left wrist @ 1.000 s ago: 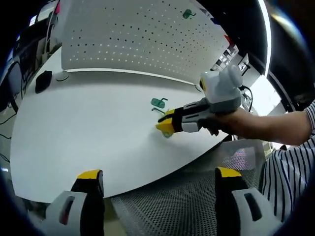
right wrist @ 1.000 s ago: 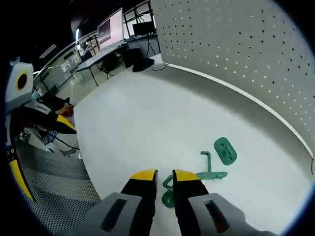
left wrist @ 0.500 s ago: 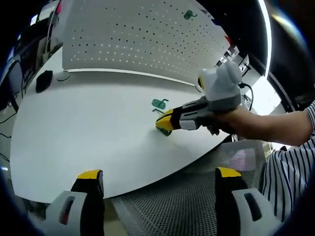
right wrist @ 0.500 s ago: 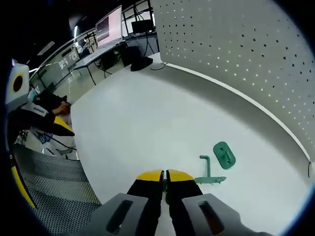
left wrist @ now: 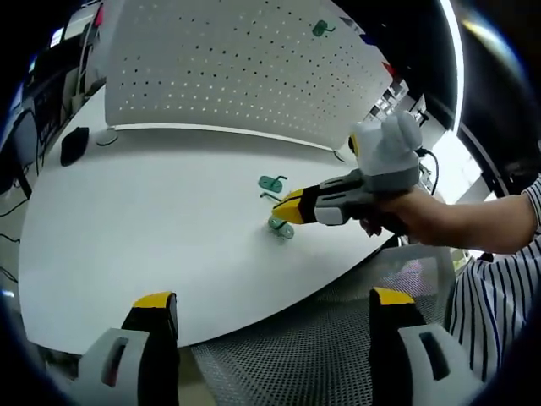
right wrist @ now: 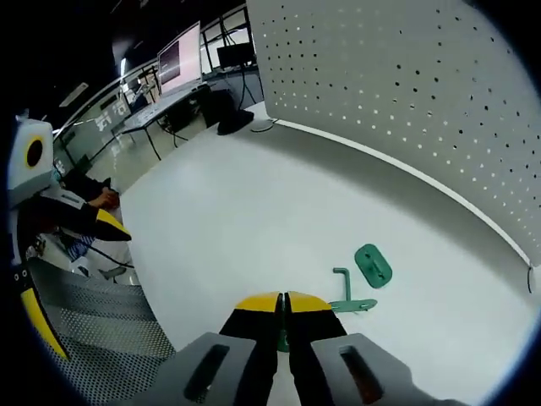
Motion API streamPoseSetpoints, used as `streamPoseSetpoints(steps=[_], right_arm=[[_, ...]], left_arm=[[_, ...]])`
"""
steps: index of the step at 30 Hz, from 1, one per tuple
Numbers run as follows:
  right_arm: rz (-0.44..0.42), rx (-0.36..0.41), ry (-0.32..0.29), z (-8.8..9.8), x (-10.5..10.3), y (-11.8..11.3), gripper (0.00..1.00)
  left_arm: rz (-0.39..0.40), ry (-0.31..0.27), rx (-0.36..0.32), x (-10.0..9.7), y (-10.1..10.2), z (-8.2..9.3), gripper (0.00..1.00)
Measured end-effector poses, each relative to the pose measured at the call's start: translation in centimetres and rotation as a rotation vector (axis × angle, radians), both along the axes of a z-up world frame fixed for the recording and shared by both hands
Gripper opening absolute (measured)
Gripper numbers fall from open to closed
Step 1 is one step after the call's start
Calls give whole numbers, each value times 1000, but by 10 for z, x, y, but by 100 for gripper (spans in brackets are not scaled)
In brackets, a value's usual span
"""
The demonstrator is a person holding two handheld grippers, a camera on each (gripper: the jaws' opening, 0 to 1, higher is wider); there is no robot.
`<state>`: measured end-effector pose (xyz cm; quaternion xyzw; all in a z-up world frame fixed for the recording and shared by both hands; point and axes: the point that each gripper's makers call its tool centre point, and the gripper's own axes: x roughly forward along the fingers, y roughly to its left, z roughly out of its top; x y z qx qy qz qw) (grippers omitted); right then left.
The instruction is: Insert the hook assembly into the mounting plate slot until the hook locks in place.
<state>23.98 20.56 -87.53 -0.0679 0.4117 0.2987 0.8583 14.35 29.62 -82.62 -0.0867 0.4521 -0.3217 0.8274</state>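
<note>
Far left of the left gripper view, a dark mouse sits at the desk's edge. Along the bottom, our left tool hangs off the desk over the mesh, jaws spread wide, holding nothing. Toward the centre, the green mounting plate lies flat on the desk, the pegboard standing behind it, another green piece hung near the top. Just right of centre, the right tool is clenched on the green hook assembly, which we judge is just lifted off the desk below the plate, though contact is hard to read.

In the right gripper view, the right tool's yellow tips are pinched together at lower centre, green showing beneath. Right of them lies an L-shaped hook piece, then the plate.

The risk we see: the grip looks thin, so the assembly could twist or drop. The plate lies loose, too, and a push could slide it away with nothing steadying it.
</note>
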Motion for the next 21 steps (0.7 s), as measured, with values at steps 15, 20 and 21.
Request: streamPoseSetpoints(steps=[15, 20, 21], right_arm=[[-125, 187, -162, 73, 25, -12, 0], [-164, 297, -179, 103, 28, -8, 0], [-166, 299, -184, 105, 28, -8, 0]], left_arm=[[43, -62, -30, 31, -3, 25, 100], [71, -80, -27, 42, -2, 35, 100], [78, -81, -26, 44, -2, 36, 100]])
